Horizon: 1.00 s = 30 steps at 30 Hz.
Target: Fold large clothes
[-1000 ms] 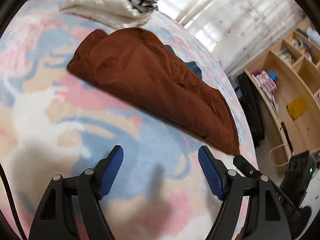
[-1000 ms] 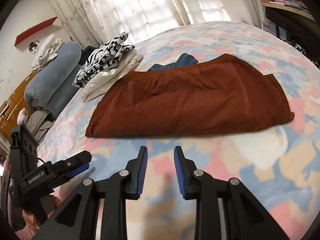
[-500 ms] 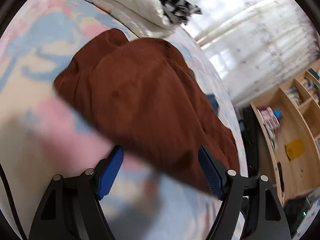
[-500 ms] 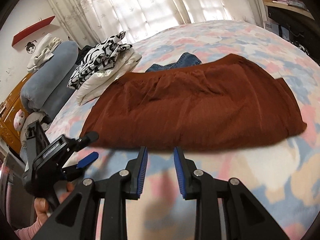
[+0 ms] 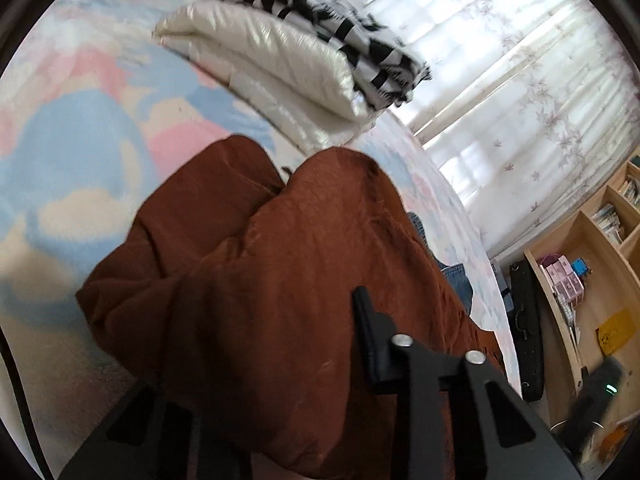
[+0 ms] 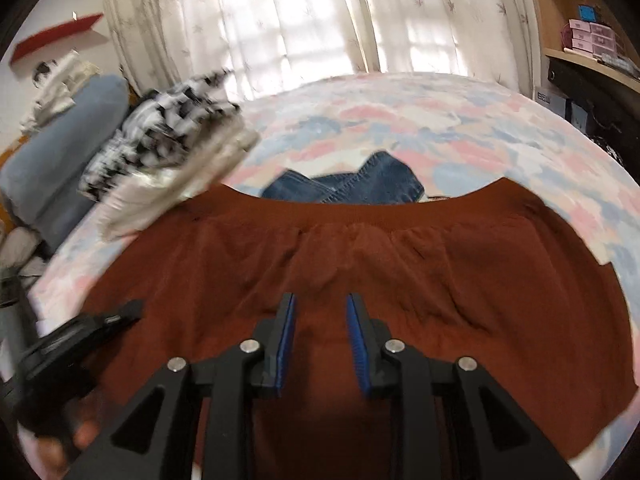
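A large rust-brown garment (image 5: 280, 280) lies folded on the pastel patterned bed (image 5: 80, 152). It also fills the right wrist view (image 6: 400, 280), elastic waistband on the far side. My left gripper (image 5: 288, 360) is at the garment's near-left edge. Its right finger (image 5: 372, 332) rests on top of the cloth. Its left finger is hidden under the cloth, so the jaws look open around the edge. My right gripper (image 6: 320, 332) hovers over the middle of the garment, jaws slightly apart and empty. The left gripper shows at lower left (image 6: 80, 344).
A folded cream item (image 5: 272, 68) with a black-and-white patterned garment (image 5: 332, 28) on top sits at the bed's far side. Blue jeans (image 6: 352, 188) lie behind the brown garment. Curtains (image 6: 320, 20) and wooden shelves (image 5: 592, 280) stand beyond the bed.
Both grippers have moved forward onto the brown garment. The left gripper's fingers now straddle its near edge, with cloth covering the left finger. The right gripper's jaw gap is unchanged.
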Motion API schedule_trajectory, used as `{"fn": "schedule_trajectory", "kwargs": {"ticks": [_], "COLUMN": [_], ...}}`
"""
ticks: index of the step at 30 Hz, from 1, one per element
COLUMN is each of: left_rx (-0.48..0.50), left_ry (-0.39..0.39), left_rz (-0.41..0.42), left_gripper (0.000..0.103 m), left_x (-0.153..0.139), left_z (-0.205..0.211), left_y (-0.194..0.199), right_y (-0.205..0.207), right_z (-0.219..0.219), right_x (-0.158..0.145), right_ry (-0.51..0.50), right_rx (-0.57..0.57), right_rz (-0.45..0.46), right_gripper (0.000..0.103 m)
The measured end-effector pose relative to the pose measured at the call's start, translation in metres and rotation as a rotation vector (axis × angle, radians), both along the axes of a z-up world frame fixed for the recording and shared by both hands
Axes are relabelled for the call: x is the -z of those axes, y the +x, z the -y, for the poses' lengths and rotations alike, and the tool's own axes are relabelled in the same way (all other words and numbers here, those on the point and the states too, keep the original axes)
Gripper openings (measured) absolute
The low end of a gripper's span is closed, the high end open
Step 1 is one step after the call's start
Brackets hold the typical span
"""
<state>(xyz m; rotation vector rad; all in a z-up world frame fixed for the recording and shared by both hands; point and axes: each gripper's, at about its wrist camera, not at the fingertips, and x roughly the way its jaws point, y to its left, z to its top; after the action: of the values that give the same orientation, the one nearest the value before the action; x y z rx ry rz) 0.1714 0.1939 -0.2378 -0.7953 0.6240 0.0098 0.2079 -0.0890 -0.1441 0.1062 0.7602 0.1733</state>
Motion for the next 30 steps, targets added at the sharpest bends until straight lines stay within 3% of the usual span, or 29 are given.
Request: {"fn": "schedule_trajectory", "kwargs": {"ticks": [4,10,16,26,30], "left_rx": [-0.003,0.022,0.130,0.262,0.316], "left_ry": [0.120,0.338,0.544,0.690,0.737], "left_rz": [0.064,0.161,0.242,0.238,0.249], "left_gripper": [0.016,0.014,0.013,0.014,0.014], "left_x": [-0.021,-0.063,-0.110,-0.143,-0.156], "left_z": [0.012,0.047,0.106,0.177,0.211], "left_y": [-0.010,-0.025,-0.032,-0.030,-0.028], "right_y": [0.022,0.022,0.022,0.027,0.021], "right_z": [-0.006,-0.003,0.001,0.024,0.062], "right_x": [0.036,0.037,0.039,0.037,0.026], "right_ry": [-0.032,-0.023,0.005,0.160,0.340], "right_rx": [-0.003,-0.015,-0.021,-0.088,-0.148], "right_rz": [-0.069,-0.068,-0.068,-0.156,-0.268], "right_gripper": [0.022,0.022,0.022,0.024,0.024]}}
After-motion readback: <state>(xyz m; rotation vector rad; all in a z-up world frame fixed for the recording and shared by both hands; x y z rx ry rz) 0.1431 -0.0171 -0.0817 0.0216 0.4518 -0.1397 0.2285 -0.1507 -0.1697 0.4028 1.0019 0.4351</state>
